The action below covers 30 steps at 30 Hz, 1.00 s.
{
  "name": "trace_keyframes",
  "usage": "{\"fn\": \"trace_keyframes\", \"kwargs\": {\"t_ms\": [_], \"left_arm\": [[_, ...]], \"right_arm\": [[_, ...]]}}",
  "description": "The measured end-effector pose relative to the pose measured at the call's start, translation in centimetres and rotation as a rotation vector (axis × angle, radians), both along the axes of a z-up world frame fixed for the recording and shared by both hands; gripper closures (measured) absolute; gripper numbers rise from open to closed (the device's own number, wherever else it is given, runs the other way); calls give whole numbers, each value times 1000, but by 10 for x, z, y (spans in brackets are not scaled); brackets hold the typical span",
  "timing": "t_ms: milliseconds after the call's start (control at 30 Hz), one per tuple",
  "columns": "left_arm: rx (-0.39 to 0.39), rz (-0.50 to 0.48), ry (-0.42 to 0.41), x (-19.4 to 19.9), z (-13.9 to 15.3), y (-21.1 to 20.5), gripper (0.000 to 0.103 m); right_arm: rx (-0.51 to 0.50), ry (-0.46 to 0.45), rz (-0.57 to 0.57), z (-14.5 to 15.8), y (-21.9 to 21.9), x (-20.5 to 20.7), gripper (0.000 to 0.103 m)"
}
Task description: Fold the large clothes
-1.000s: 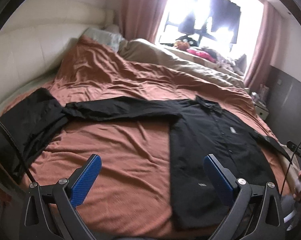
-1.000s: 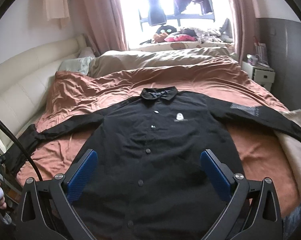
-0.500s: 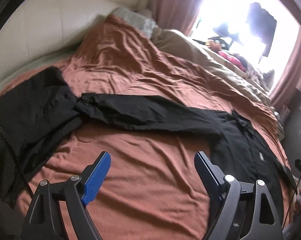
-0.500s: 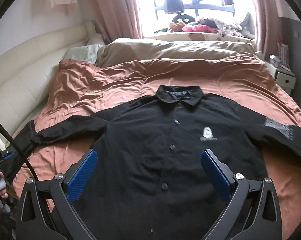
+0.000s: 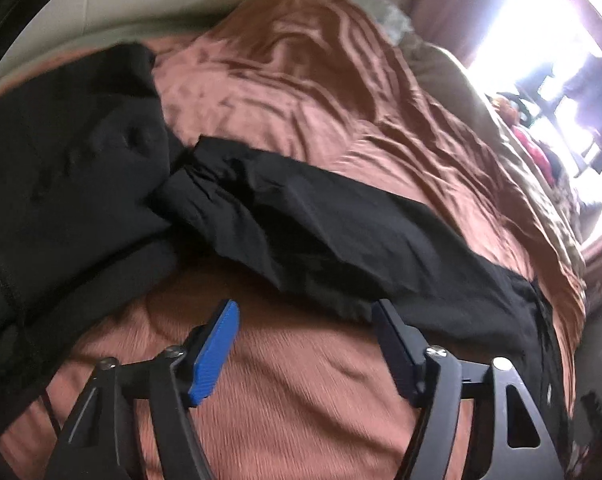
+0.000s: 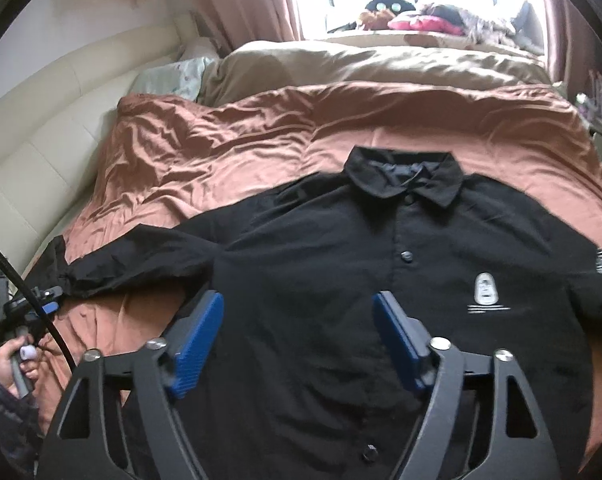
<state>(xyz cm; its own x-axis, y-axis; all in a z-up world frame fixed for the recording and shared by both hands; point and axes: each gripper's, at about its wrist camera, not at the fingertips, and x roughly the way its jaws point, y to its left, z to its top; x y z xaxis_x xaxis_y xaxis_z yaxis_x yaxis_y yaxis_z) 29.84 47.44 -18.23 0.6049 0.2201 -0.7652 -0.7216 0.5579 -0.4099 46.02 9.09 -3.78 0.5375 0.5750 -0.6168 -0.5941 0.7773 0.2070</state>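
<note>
A black button-up jacket [image 6: 341, 280] with a collar and a small white chest logo lies flat, front up, on the brown bedspread [image 6: 221, 152]. Its left sleeve [image 5: 321, 240] stretches out across the bed. My left gripper [image 5: 305, 312] is open and empty, just short of the sleeve's near edge. It also shows in the right wrist view [image 6: 41, 300], held by a hand at the sleeve cuff. My right gripper [image 6: 299, 304] is open and empty, low over the jacket's body near the left armpit.
Another black garment [image 5: 61, 160] lies by the sleeve cuff at the bed's left side. A beige duvet [image 6: 361, 64] and a pillow [image 6: 169, 80] lie at the far end under the window. A cream padded headboard [image 6: 41, 128] runs along the left.
My left gripper has moved in low toward the sleeve, which now fills its view. My right gripper has moved forward and down over the jacket's body. Both jaws have narrowed somewhat.
</note>
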Motion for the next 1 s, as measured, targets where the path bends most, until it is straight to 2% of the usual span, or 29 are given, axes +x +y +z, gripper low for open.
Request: {"fn": "trace_keyframes", "kwargs": {"t_ms": [33, 100, 133, 200, 267, 333, 567, 700, 867, 1000], "left_arm": [[-12, 8, -2, 4, -6, 5, 45], [-46, 19, -12, 12, -18, 16, 72], [-45, 21, -11, 16, -21, 19, 76], [-15, 13, -4, 23, -21, 20, 91], [16, -11, 1, 28, -13, 18, 95], [50, -31, -12, 30, -1, 18, 96], [101, -75, -93, 26, 55, 15, 99], [142, -110, -136, 30, 86, 11, 99], [154, -146, -190, 40, 120, 1, 99], [200, -184, -205, 50, 149, -18, 100]], "right_arm": [[0, 17, 7, -4, 5, 6, 43], [-6, 65, 25, -14, 16, 18, 61], [4, 100, 37, -19, 23, 26, 64], [29, 147, 39, -24, 33, 37, 65], [47, 187, 34, -29, 45, 50, 67], [69, 231, 35, -35, 58, 61, 72], [73, 288, 34, -47, 114, 82, 72], [74, 376, 0, -63, 143, 90, 72], [-3, 435, -42, -99, 181, 103, 72], [3, 466, -44, -98, 185, 107, 72]]}}
